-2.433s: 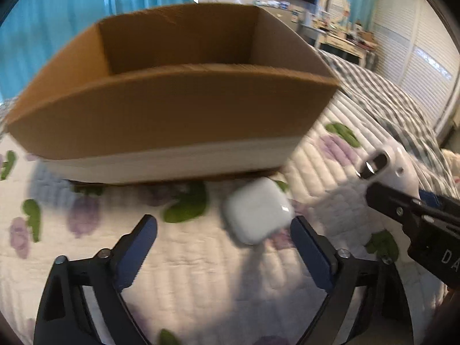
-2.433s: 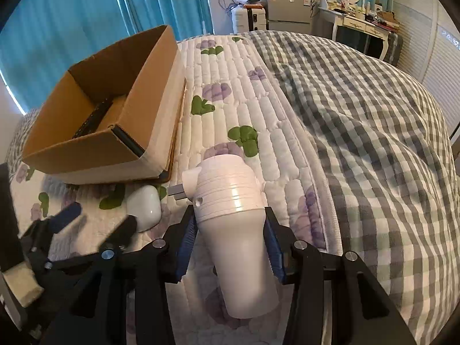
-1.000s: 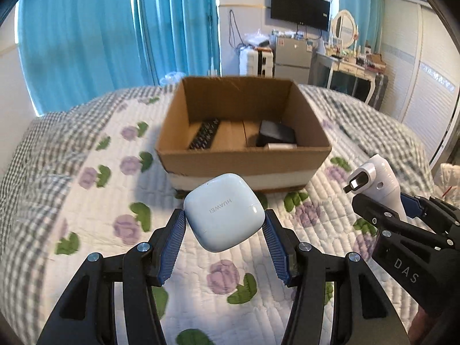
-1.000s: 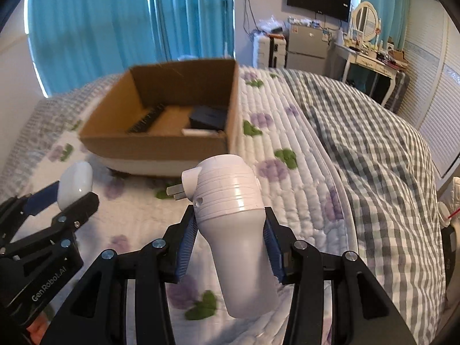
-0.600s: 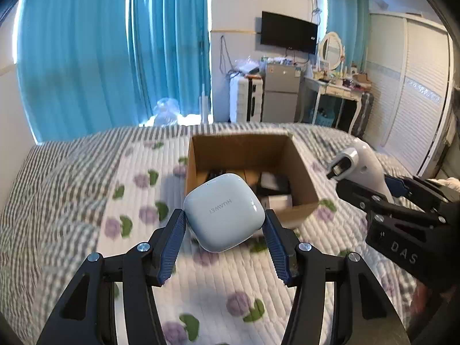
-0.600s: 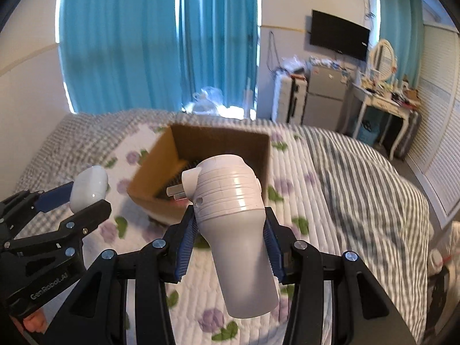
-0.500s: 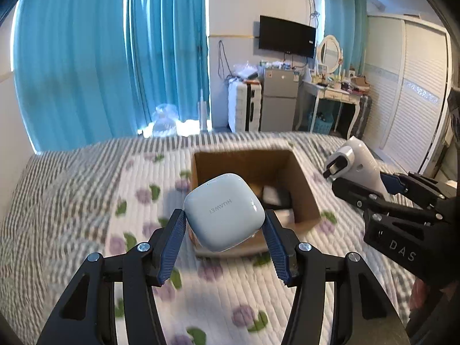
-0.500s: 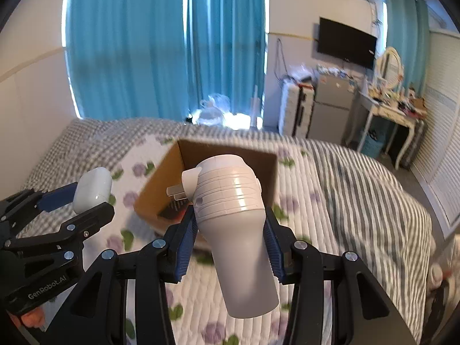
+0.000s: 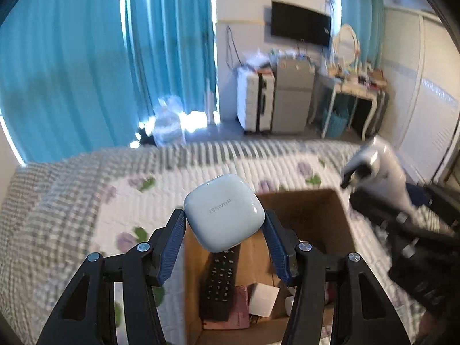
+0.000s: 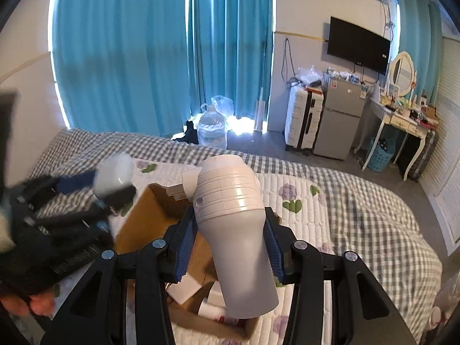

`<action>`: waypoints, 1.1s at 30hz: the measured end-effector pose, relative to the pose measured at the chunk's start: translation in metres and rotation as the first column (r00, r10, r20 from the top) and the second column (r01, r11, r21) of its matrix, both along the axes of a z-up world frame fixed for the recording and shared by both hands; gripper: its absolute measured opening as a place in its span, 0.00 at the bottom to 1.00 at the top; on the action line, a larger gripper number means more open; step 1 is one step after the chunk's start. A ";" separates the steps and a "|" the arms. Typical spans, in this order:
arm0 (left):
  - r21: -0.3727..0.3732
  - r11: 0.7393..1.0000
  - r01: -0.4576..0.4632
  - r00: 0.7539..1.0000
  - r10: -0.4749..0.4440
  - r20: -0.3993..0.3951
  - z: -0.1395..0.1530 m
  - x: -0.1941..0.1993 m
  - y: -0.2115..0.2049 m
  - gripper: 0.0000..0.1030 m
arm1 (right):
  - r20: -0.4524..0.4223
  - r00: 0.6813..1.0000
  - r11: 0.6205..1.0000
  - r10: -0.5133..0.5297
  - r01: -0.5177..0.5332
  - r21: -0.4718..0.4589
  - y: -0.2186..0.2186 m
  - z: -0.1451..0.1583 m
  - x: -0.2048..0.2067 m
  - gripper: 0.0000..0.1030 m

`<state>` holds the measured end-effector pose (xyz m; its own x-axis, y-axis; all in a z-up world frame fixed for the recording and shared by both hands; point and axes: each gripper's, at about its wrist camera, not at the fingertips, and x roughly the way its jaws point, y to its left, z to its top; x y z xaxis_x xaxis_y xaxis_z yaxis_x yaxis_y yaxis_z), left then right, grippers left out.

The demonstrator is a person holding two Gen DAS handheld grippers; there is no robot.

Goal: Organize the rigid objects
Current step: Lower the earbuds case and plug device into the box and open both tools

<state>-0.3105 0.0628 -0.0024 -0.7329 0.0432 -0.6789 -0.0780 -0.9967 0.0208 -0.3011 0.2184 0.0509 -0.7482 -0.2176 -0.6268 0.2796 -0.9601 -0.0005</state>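
Both grippers held their loads over the open cardboard box on the bed.

The left gripper (image 9: 224, 231) had its jaws clamped about half-wide on a rounded white earbud case (image 9: 224, 212), glossy, tilted, with "HUAWEI" reading upside down on its face. The right gripper (image 10: 228, 237) had its jaws drawn narrow around the smooth neck of a white plug adapter (image 10: 233, 227), ribbed at its wider head, metal prongs at the left. Under both stood the cardboard box (image 9: 340, 224), holding a black remote control (image 9: 220, 279), a pink item and white pieces. The box sat on a bed (image 10: 359, 218) with a flower-print quilt and grey checked cover. Beyond were turquoise curtains (image 10: 143, 57), a wall television (image 10: 359, 44), a small fridge and a dressing table.
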 end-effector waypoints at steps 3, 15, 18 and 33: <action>-0.017 1.000 0.018 0.998 -0.016 0.062 -0.034 -0.013 0.004 0.55 | 0.028 1.000 1.000 0.003 -0.003 -0.009 0.004 -0.022 -0.017 0.43; -0.113 0.992 0.054 0.990 -0.039 0.133 -0.069 -0.022 0.026 0.80 | 0.111 0.994 0.999 -0.001 0.005 -0.040 0.029 -0.081 -0.035 0.43; -0.099 0.994 0.046 0.994 -0.036 0.099 -0.055 -0.011 0.018 0.80 | 0.104 0.995 0.999 -0.008 0.013 -0.048 0.031 -0.076 -0.033 0.43; -0.052 0.998 -0.033 0.999 0.032 -0.021 -0.010 0.011 -0.046 0.80 | 0.152 0.988 0.999 0.042 -0.042 -0.006 -0.027 -0.084 -0.050 0.43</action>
